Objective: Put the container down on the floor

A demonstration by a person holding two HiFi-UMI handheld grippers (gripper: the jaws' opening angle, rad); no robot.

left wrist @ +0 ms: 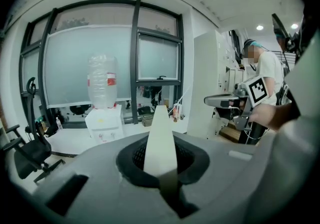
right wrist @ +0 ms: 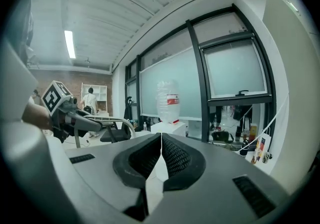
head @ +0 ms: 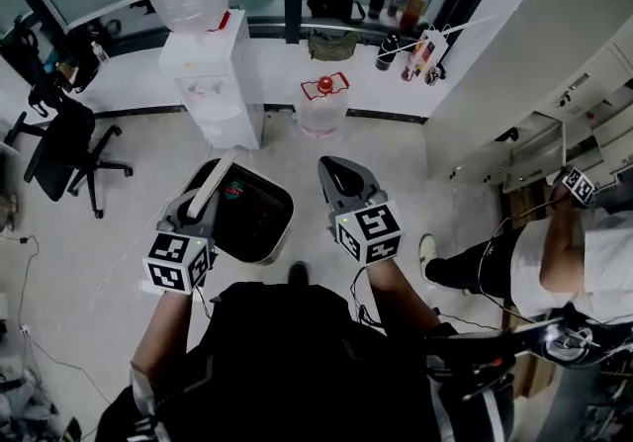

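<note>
Container [head: 257,222], white outside and dark inside, sits low in the head view's middle, just in front of the person's shoe. Whether it touches the floor [head: 396,163] can't be told here. Left gripper [head: 201,211] is clamped on the container's left rim. Right gripper [head: 333,171] is just right of the container, apart from it, jaws together, holding nothing. Far left of centre is a water dispenser [head: 213,84] with a bottle on top; a clear jug [head: 323,106] with a red cap stands to its right. Office chair [head: 64,148] is far left. A second person [head: 554,252] is at the right edge.

Left gripper view: left gripper [left wrist: 161,163] pinches a pale edge-on strip of the container [left wrist: 161,133] standing upright between its jaws. Dispenser beyond on the left, second person on the right.

Right gripper view: right gripper [right wrist: 160,160] has its pads [right wrist: 172,158] pressed together, nothing between them. Dispenser and windows lie beyond.
</note>
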